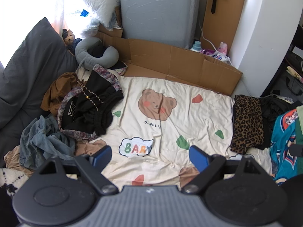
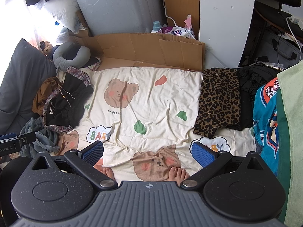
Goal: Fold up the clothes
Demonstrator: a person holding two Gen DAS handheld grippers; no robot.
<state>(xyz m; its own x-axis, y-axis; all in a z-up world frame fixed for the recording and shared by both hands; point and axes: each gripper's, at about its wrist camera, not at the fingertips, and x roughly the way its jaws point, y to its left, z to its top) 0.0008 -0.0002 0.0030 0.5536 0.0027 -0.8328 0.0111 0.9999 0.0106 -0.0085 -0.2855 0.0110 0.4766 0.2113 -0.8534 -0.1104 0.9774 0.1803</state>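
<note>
Clothes (image 1: 85, 106) are heaped unfolded on the left of the bear-print sheet (image 1: 170, 124); a folded leopard-print piece (image 2: 219, 100) is laid right. Left hand-held gripper (image 1: 149, 156) and right hand-held gripper (image 2: 148, 152) are held wide apart, nothing gripped.

Each gripper, left gripper (image 1: 149, 156) and right gripper (image 2: 149, 152), has a black body, ribbed grey centre, silver pivot screws and blue textured fingers (image 2: 203, 156).

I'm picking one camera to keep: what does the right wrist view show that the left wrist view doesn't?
Only the right wrist view: the person's bare toes and the left tongs at the edge. Only the left: a white knit cloth. Both: bear-print sheet, folded leopard-print garment, unfolded clothes pile, grey neck pillow.
</note>
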